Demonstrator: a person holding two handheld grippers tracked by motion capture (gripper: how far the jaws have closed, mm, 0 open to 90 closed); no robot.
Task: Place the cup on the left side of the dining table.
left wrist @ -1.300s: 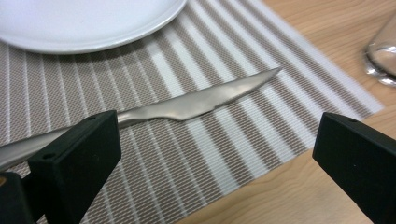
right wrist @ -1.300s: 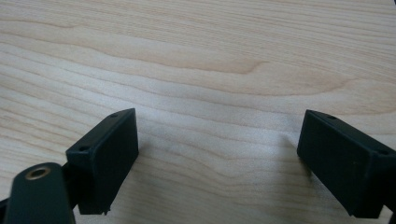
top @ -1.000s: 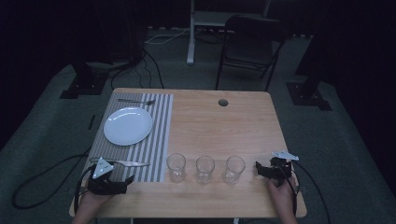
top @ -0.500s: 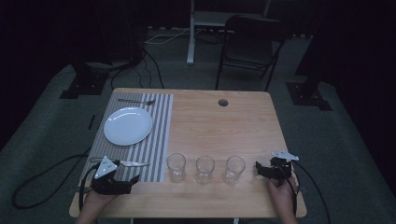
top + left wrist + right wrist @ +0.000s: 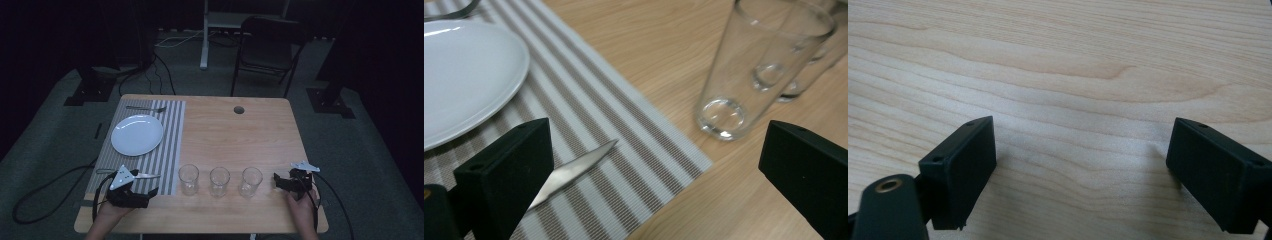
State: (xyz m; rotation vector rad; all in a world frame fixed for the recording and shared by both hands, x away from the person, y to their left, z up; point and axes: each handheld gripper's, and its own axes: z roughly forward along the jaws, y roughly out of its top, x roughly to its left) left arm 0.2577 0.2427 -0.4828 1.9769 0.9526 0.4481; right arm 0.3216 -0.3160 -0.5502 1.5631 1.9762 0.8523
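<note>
Three glasses (image 5: pixel 219 181) stand in a row beside one plate (image 5: pixel 137 135). Left gripper (image 5: pixel 150 192) and right gripper (image 5: pixel 276 181) gape wide, holding nothing.

The left gripper (image 5: pixel 150 191) has crept forward and to the right along the near edge of the table (image 5: pixel 240 145): a second ago it sat farther back toward the corner, and now its open jaws reach the right edge of the striped placemat (image 5: pixel 170 150), pointing toward the nearest glass (image 5: pixel 188 179). Its grey plate now sits just beside the knife (image 5: pixel 142 175), whose tip shows between the jaws in the left gripper view. The left hand (image 5: pixel 107 217) has come up with it. The right gripper (image 5: pixel 278 181) has barely shifted, if at all, near the right-hand glass (image 5: pixel 250 181).
</note>
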